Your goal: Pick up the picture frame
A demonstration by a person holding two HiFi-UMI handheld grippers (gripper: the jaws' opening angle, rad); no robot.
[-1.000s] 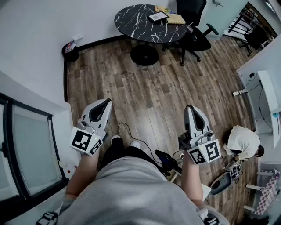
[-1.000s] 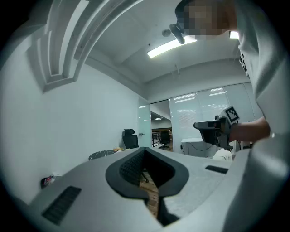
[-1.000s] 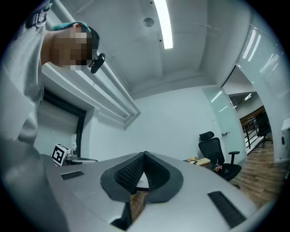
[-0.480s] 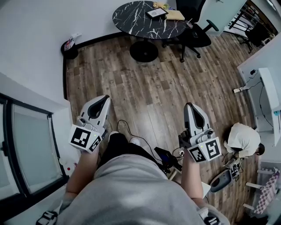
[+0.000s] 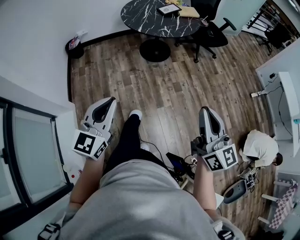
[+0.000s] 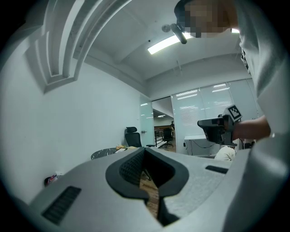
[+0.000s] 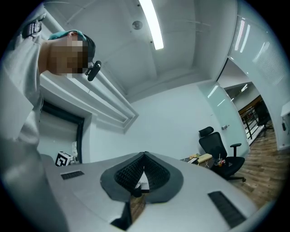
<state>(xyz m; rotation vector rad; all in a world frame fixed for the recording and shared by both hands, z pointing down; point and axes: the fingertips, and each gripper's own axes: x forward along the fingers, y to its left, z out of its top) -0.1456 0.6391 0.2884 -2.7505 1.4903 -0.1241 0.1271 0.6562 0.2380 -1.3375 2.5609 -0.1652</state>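
Note:
The picture frame point(image 5: 168, 9) is a small dark-rimmed rectangle that lies on the round black marble table point(image 5: 150, 21) at the far top of the head view, well ahead of both grippers. My left gripper point(image 5: 108, 101) and right gripper point(image 5: 206, 110) are held at waist height over the wooden floor, pointing toward the table. Both sets of jaws are closed with nothing between them. The left gripper view shows its tips point(image 6: 145, 149) meeting, with the table point(image 6: 106, 153) small in the distance. The right gripper's tips point(image 7: 145, 154) also meet.
A black office chair point(image 5: 209, 29) stands right of the table. A small black bin point(image 5: 74, 48) sits by the left wall. A person crouches on the floor at right point(image 5: 259, 149) among cables and gear point(image 5: 179, 167). A white desk point(image 5: 287, 105) lines the right side.
The person's leg has stepped forward between the grippers and the table has slid toward the top edge of the head view. Both grippers stay closed and side by side.

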